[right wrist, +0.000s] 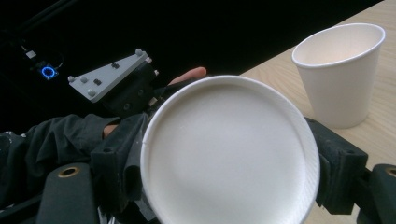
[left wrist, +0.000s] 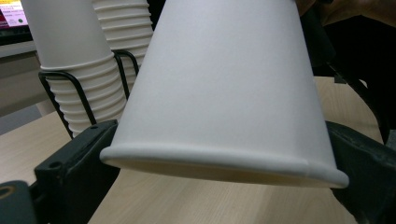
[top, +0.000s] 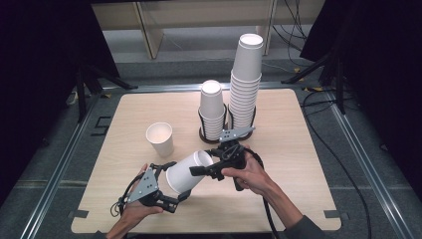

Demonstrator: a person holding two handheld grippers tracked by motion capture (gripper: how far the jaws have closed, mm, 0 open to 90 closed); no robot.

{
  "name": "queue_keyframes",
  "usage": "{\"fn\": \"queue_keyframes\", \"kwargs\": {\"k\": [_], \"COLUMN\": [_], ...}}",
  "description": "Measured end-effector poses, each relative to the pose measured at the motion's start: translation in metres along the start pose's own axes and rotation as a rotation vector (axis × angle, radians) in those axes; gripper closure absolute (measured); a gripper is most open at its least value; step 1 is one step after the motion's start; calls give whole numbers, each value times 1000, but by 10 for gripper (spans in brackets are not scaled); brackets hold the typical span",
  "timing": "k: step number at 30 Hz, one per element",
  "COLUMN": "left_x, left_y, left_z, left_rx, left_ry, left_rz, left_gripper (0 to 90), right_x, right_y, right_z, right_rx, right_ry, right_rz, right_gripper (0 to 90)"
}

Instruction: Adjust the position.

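A white paper cup (top: 186, 172) hangs tilted above the table between both grippers. My right gripper (top: 201, 167) is shut on its base end; in the right gripper view the cup's round bottom (right wrist: 229, 149) sits clamped between the two black jaws (right wrist: 229, 156). My left gripper (top: 178, 180) stands open around the rim end. In the left gripper view the cup (left wrist: 224, 93) lies between the jaws (left wrist: 222, 140), with its rolled rim nearest the camera. The left gripper's grey plate (right wrist: 109, 74) shows behind the cup.
Another paper cup (top: 160, 138) (right wrist: 343, 70) stands upright on the wooden table (top: 298, 164), left of centre. Two stacks of upturned cups, one short (top: 212, 109) (left wrist: 74, 60) and one tall (top: 245, 79) (left wrist: 123, 28), sit in a black wire holder (top: 206, 134) behind the grippers.
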State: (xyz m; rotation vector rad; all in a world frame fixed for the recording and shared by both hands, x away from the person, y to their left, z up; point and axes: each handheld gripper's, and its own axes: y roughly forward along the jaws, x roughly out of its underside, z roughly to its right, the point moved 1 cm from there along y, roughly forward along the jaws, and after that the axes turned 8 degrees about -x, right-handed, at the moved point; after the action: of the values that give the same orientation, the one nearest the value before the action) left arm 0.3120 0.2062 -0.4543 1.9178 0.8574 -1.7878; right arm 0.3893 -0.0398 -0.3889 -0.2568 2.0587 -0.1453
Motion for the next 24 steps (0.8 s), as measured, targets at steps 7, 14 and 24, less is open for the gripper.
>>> {"fn": "queue_keyframes", "kwargs": {"k": [7, 14, 24], "left_x": [0, 0, -3], "left_y": [1, 1, -3], "left_z": [2, 1, -2], "left_rx": [-14, -24, 1], "left_ry": [16, 19, 60], "left_rz": [-10, -27, -46], "left_gripper": [20, 47, 117], "right_x": [0, 0, 1], "right_y": [2, 1, 0], "right_z": [-1, 0, -1], "right_rx": [4, 5, 9], "right_ry": [6, -6, -1], "right_rz": [-1, 5, -18], "right_gripper": [244, 245, 234]}}
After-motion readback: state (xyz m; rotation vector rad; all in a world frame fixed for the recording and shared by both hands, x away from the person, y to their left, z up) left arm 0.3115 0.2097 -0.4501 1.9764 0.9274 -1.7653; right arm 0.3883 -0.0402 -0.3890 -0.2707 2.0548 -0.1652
